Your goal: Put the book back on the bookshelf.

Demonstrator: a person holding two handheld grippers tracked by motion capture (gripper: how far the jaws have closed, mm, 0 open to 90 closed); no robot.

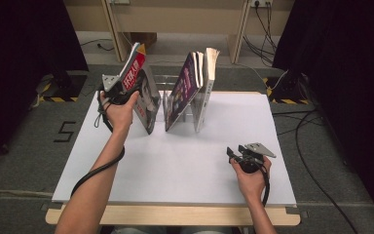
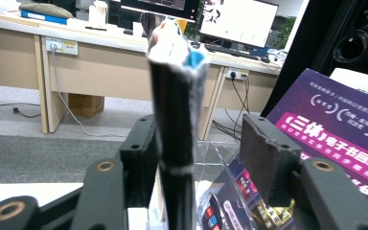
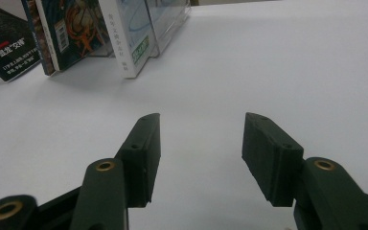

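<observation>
The magazine (image 1: 139,87) shows a red band with white characters above a greyscale cover. The leaning book (image 1: 182,90) is purple with magenta and white lettering. The table (image 1: 185,161) is plain white.

You have three books on the worktop (image 1: 185,170): one red-and-black book (image 1: 143,92), one purple book (image 1: 185,85), one white book (image 1: 209,78). One clear stand (image 1: 187,109). Two grippers.
</observation>
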